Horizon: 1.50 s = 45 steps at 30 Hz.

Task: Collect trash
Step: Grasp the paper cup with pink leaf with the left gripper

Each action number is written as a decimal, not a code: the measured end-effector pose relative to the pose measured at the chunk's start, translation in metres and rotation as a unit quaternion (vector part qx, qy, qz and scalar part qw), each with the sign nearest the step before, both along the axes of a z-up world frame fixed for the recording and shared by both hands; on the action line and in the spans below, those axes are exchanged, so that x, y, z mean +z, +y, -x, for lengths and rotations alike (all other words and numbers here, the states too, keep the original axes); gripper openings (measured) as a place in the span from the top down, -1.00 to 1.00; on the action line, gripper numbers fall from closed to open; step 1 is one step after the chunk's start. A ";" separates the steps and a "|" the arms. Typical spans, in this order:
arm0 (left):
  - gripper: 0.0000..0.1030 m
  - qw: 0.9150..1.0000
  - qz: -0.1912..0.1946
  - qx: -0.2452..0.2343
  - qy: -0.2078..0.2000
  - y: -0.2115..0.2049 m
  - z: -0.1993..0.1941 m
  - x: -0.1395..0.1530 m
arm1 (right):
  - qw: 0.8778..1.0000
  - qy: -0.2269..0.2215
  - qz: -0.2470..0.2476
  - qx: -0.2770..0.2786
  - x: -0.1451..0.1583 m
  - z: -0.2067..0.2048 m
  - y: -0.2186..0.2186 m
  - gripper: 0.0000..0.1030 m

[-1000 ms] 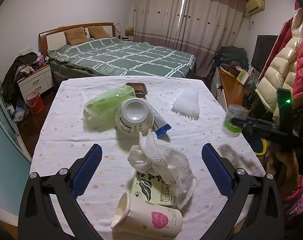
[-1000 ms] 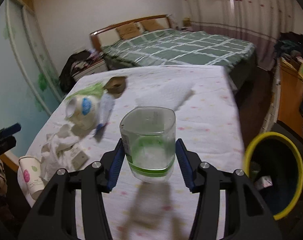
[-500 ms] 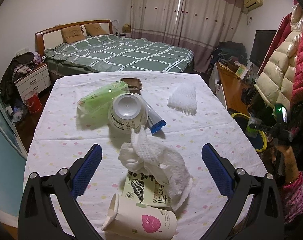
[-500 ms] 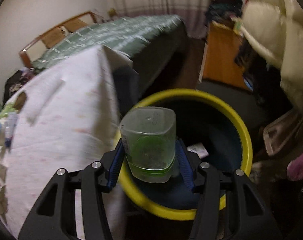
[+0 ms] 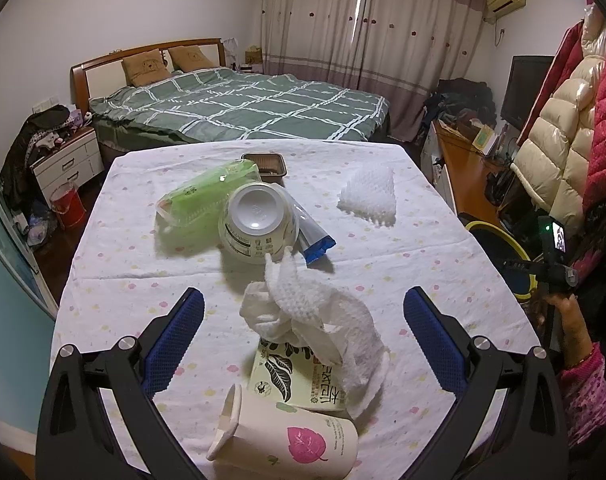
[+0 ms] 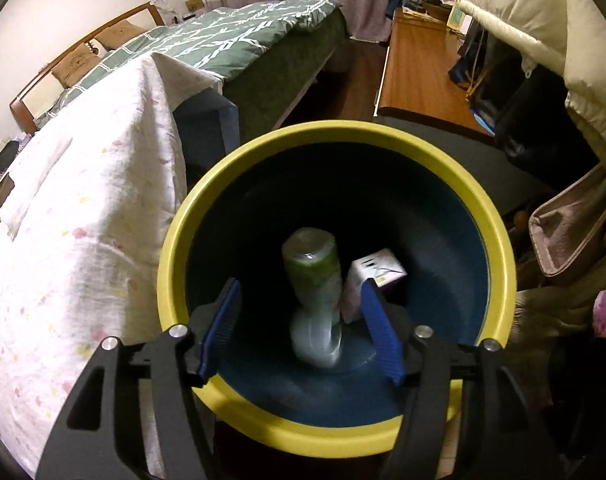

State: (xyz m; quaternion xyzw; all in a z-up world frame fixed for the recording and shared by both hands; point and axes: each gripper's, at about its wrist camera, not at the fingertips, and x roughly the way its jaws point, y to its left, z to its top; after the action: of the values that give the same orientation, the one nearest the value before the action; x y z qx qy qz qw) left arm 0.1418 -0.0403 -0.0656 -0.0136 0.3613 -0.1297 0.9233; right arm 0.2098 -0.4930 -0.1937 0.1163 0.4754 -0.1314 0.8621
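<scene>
My right gripper is open over the yellow-rimmed trash bin. The clear plastic bottle with a green label lies blurred inside the bin beside a small white box. My left gripper is open and empty above the table. Below it lie crumpled white tissue, a leaf-printed packet and a paper cup on its side. Further off lie a white tub, a green plastic pack, a blue-ended tube, a brown tray and white foam netting.
The bin stands on the floor by the table's right edge. A bed lies beyond the table. A wooden desk and hanging puffy coats are on the right. The person's hand holds the right gripper.
The right gripper swung from the table to over the bin, opened and let go of the bottle, which has fallen into the bin. The left gripper has stayed open above the table.
</scene>
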 end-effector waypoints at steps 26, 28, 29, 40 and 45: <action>-0.91 0.982 -0.143 -0.120 0.019 -0.005 0.055 -0.042 | 0.988 -0.095 0.003 0.126 0.090 0.012 0.115 -0.28; -0.91 0.981 -0.151 -0.122 0.021 -0.006 0.055 -0.045 | 0.987 -0.095 0.001 0.127 0.089 0.016 0.115 -0.28; -0.91 0.980 -0.155 -0.123 0.023 -0.006 0.055 -0.046 | 0.987 -0.095 0.000 0.127 0.088 0.018 0.115 -0.29; -0.61 0.972 -0.174 -0.152 0.053 -0.008 0.052 -0.060 | 0.988 -0.087 -0.009 0.126 0.077 0.029 0.113 -0.30; -0.60 0.972 -0.163 -0.159 0.064 -0.002 0.057 -0.055 | 0.988 -0.093 -0.006 0.125 0.078 0.034 0.112 -0.30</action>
State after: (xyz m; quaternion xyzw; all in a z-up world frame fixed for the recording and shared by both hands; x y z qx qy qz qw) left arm 0.0851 -0.0427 -0.1205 0.1860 0.4333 -0.2133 0.8556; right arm 0.1758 -0.3815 -0.1152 0.0728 0.4049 -0.0085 0.9114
